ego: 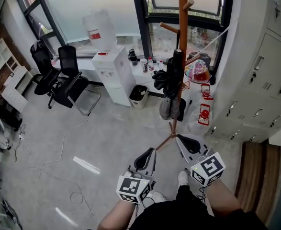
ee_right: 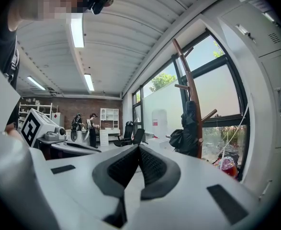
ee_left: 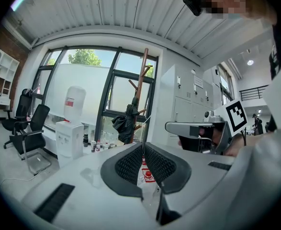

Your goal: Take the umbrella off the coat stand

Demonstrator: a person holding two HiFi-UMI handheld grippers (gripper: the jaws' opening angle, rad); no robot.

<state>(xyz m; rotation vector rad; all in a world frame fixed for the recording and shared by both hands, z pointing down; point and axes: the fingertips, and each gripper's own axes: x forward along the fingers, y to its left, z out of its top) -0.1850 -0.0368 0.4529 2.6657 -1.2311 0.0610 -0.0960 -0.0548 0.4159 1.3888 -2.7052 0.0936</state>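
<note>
A tall wooden coat stand (ego: 182,37) rises by the window. A folded black umbrella (ego: 175,73) hangs upright against its pole, with a grey item (ego: 171,108) just below it. My left gripper (ego: 152,150) and right gripper (ego: 178,137) are held side by side short of the stand's feet. Both are shut and empty, well apart from the umbrella. In the left gripper view, the umbrella (ee_left: 129,121) and stand (ee_left: 142,75) lie straight beyond the closed left gripper (ee_left: 143,145). In the right gripper view, the umbrella (ee_right: 190,128) hangs to the right of the closed right gripper (ee_right: 139,147).
A white water dispenser (ego: 112,73) and a bin (ego: 139,96) stand left of the coat stand. Grey lockers (ego: 264,80) line the right wall. Red lanterns (ego: 205,113) sit by the stand's base. Black office chairs (ego: 66,75) and floor cables (ego: 59,152) are at the left.
</note>
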